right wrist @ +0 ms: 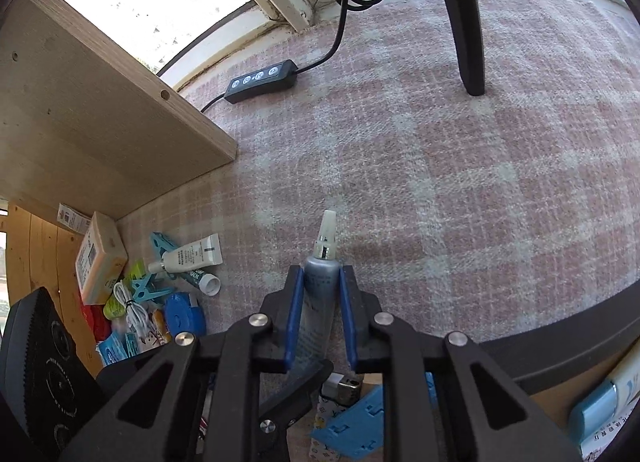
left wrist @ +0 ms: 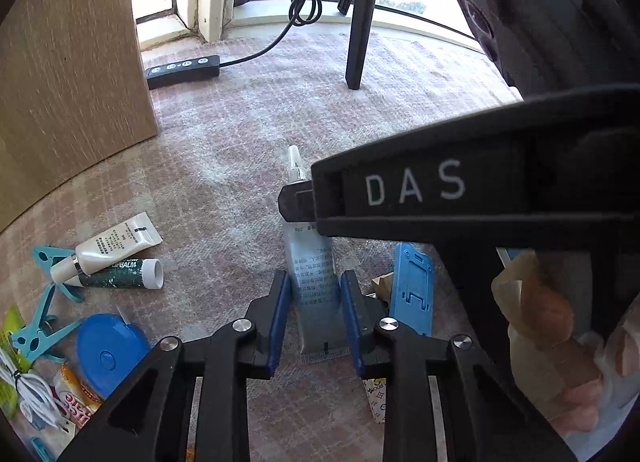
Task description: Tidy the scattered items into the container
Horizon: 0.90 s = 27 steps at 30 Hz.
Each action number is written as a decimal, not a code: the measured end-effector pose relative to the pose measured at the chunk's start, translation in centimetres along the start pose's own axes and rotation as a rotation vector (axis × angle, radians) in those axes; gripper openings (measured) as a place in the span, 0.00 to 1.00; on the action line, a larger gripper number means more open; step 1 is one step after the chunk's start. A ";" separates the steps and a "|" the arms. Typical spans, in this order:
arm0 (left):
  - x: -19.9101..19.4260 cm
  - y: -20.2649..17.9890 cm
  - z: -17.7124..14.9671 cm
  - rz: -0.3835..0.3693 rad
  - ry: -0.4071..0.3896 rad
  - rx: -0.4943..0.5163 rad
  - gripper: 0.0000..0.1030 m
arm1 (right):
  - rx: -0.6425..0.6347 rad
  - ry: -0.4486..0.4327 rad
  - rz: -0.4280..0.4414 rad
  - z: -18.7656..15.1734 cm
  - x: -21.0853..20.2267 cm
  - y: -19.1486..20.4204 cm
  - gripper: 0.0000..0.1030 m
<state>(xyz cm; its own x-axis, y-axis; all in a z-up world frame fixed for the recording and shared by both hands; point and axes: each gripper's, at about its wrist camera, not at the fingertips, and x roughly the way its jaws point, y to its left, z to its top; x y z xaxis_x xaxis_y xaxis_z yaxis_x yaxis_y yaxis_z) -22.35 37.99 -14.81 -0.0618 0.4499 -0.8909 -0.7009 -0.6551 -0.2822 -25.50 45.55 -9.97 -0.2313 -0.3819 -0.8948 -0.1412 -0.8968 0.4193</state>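
Plaid cloth [right wrist: 440, 182], glue tube [left wrist: 314, 274] between both jaws

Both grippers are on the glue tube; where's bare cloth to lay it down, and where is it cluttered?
Free: the checked cloth beyond the glue tube, bordered by the wooden panel, the black controller and the dark leg. Crowded: the corner under the panel, with the white tube, blue clips and blue tape measure. The blue stand sits beside the grippers.

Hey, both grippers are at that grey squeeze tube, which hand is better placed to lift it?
Probably the left. The left gripper grips the grey squeeze tube across its wide lower body, while the right gripper sits at the tapering shoulder by the white nozzle, likelier to slip.
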 end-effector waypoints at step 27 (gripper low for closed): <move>-9.6 -19.3 -2.5 -0.151 -0.120 0.185 0.02 | 0.073 -0.218 0.003 -8.5 -19.0 -9.4 0.16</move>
<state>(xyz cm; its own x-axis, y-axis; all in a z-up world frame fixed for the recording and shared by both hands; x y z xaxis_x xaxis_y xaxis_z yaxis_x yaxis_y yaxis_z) -6.46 44.77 -1.66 -0.0227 0.6105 -0.7917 -0.8260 -0.4576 -0.3292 -11.64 59.31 1.78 -0.4337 -0.3204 -0.8422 -0.2072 -0.8742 0.4392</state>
